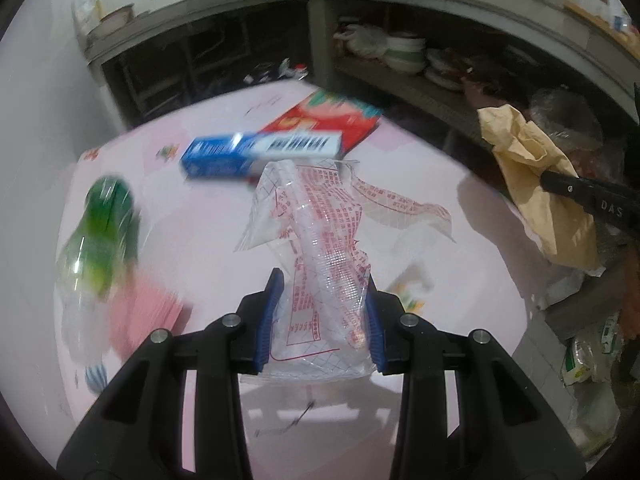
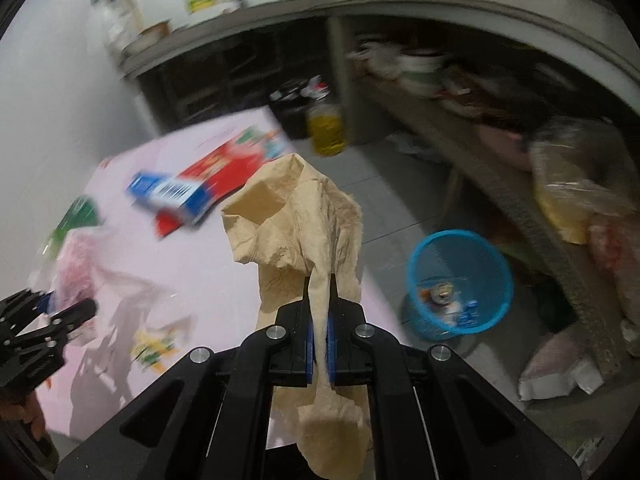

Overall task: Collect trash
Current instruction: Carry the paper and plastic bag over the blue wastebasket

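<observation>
Pink tabletop [image 1: 224,208] is seen beneath both tools. A clear plastic wrapper [image 1: 320,248] printed in red is pinched between the jaws of the left gripper [image 1: 322,284], lifted off the surface. Beyond those jaws a blue carton [image 1: 240,156] and a red box [image 1: 332,116] lie — to their left, a green-labelled bottle [image 1: 104,236]. Crumpled tan paper [image 2: 296,216] is clamped in the nearly closed jaws of the right gripper [image 2: 320,284]. Right of them, a blue mesh bin [image 2: 460,280] stands on the tiled floor [image 2: 384,200] below grey shelves [image 2: 460,144].

A clear wrapper [image 1: 320,256] is printed in red grid and text; a tan paper [image 2: 296,220] is seen at twelve o'clock, a blue basket [image 2: 460,284] at three.
</observation>
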